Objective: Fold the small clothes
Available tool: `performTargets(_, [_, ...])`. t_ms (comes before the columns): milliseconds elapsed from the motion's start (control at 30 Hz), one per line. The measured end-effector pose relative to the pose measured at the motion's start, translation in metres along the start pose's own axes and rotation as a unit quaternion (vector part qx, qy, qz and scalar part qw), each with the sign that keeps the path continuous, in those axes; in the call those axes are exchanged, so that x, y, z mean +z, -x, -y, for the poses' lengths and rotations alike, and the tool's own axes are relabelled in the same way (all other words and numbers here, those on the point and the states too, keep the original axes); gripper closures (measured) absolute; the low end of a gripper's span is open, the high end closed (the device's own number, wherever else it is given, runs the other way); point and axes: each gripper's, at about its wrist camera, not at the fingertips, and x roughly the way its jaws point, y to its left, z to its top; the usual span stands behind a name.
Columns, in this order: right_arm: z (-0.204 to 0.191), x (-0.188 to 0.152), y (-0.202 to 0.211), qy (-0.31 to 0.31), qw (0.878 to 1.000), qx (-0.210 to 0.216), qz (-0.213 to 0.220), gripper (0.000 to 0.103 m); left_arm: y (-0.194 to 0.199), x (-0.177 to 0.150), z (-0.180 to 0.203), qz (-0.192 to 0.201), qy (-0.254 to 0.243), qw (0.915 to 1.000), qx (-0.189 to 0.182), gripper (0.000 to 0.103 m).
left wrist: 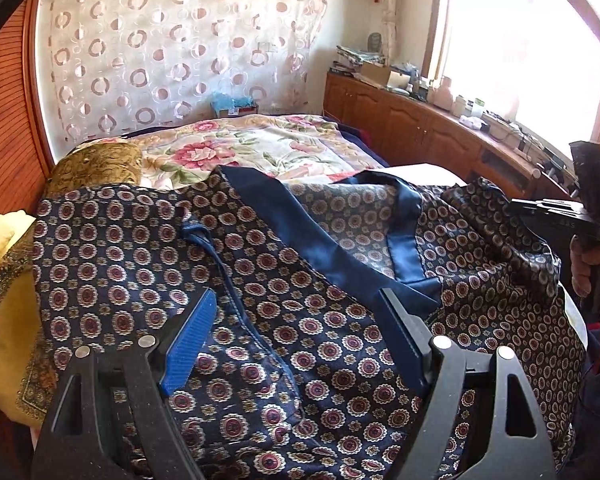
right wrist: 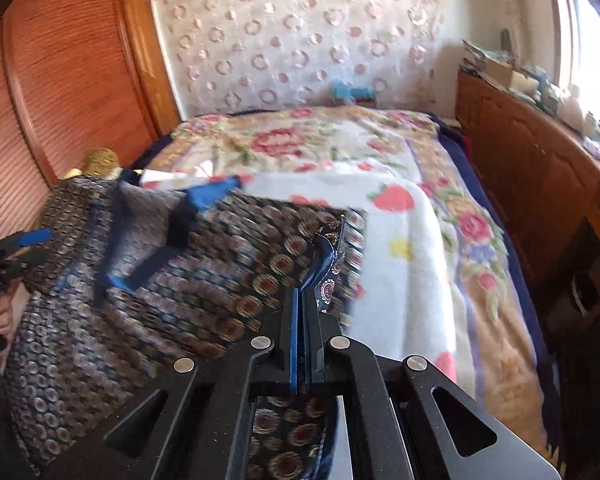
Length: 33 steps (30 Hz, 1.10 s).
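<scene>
A dark navy garment (left wrist: 260, 280) with a flower-medallion print and plain blue satin trim lies spread on the bed. My left gripper (left wrist: 300, 308) hovers over its middle, jaws wide open, nothing between them. In the right wrist view the same garment (right wrist: 160, 280) lies to the left, and my right gripper (right wrist: 303, 296) is shut on its right edge, where a fold of cloth with blue trim is pinched between the pads and lifted. The right gripper (left wrist: 564, 216) also shows at the right edge of the left wrist view, with a hand on its grip.
The bed carries a floral blanket (right wrist: 340, 140) and a white fleece blanket (right wrist: 404, 260). A gold patterned pillow (left wrist: 96, 168) lies at the left. A wooden cabinet (left wrist: 420, 128) with clutter runs along the window side. A slatted wooden door (right wrist: 60, 72) stands at the left.
</scene>
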Motion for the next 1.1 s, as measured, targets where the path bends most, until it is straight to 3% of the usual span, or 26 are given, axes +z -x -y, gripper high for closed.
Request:
performTargets(233, [-0.051,0.016,-0.009,0.047,0.997,0.054,-0.006,0.101,0.007,0.000,-0.006,0.008,0.009,0.9999,0.005,0.022])
performTargets(300, [-0.060,0.021,-0.016,0.061,0.996,0.061,-0.013,0.094,0.008,0.000,-0.007,0.009,0.010,0.9999,0.007,0.022])
performTargets(367, [-0.061,0.026,-0.019,0.072,0.996,0.052,-0.015,0.073,0.009,0.000,-0.008,0.010,0.010,0.9999,0.009,0.022])
performTargets(467, [-0.052,0.032,-0.019,0.077,0.996,0.038,-0.011,0.059,0.010,0.002,-0.012,0.012,0.013,0.9998,0.011,0.022])
performTargets(633, [-0.030,0.041,-0.026,0.072,0.997,-0.022,-0.012,0.057,0.010,0.006,-0.023,0.016,0.017,0.9995,0.021,0.022])
performTargets(800, [0.005,0.043,-0.063,0.039,0.995,-0.073,-0.053,0.057,0.010,0.013,-0.042,0.019,0.025,0.9986,0.043,0.022])
performTargets(1100, [0.029,0.065,-0.120,-0.008,0.993,-0.080,-0.087,0.057,0.003,0.030,-0.094,0.013,0.044,0.9931,0.108,0.022])
